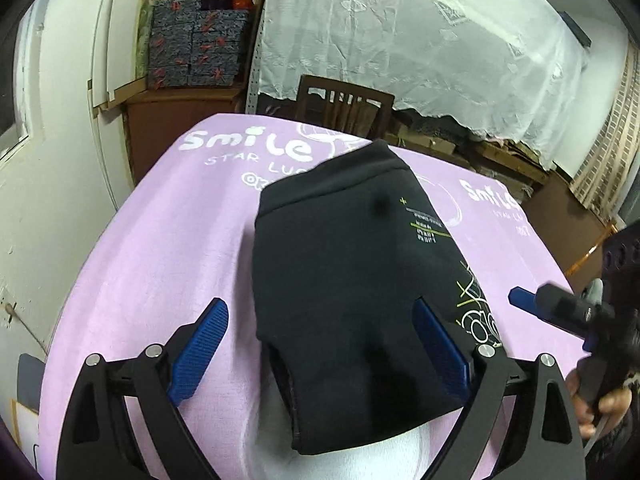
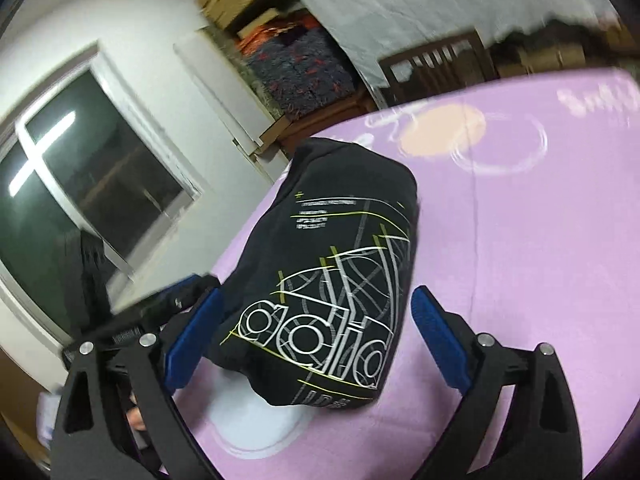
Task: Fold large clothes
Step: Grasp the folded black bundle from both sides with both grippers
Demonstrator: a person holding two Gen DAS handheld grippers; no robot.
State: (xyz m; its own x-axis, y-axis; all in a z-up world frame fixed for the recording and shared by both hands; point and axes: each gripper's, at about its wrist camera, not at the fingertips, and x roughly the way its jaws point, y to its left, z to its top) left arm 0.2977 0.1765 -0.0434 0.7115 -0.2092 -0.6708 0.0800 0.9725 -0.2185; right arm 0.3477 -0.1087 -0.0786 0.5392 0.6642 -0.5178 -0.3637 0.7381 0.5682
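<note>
A black garment (image 1: 352,280) with a white and yellow line print lies folded into a compact bundle on the purple table cover (image 1: 160,248). My left gripper (image 1: 324,344) is open and hovers over the bundle's near end, one blue pad on each side. In the right wrist view the same garment (image 2: 332,280) shows its print side. My right gripper (image 2: 316,336) is open and empty just above the bundle's near end. It also shows at the right edge of the left wrist view (image 1: 560,312).
The purple cover (image 2: 520,260) has white "Smile" lettering and spans the table. A wooden chair (image 1: 344,104) stands beyond the far edge. A white sheet (image 1: 440,40) hangs behind. Stacked patterned boxes (image 1: 192,44) sit at the back left. A window (image 2: 80,176) is to the left.
</note>
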